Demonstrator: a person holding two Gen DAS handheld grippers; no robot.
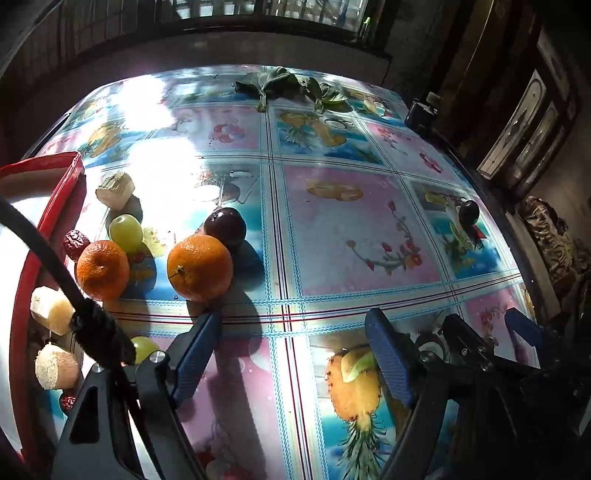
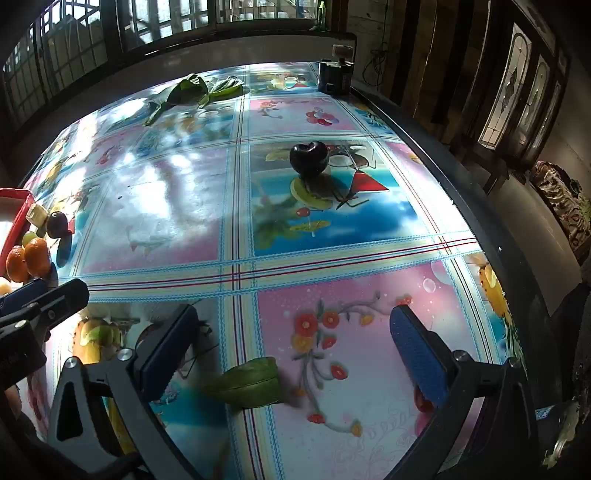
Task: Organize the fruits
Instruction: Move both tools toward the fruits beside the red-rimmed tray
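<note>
Currently both tongs, left tongs and right tongs, gape empty; next, close on the nearest orange beside the red tray.

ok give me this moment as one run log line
left tongs: open, empty | right tongs: open, empty | oranges beside red tray | dark plum alone mid-table | phase: no fruit grasped

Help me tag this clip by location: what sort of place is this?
Probably a room in a home, likely a dining area. A table wears a glossy fruit-print cover, barred windows run along the far wall, and a door with patterned glass panels stands on the right side.
</note>
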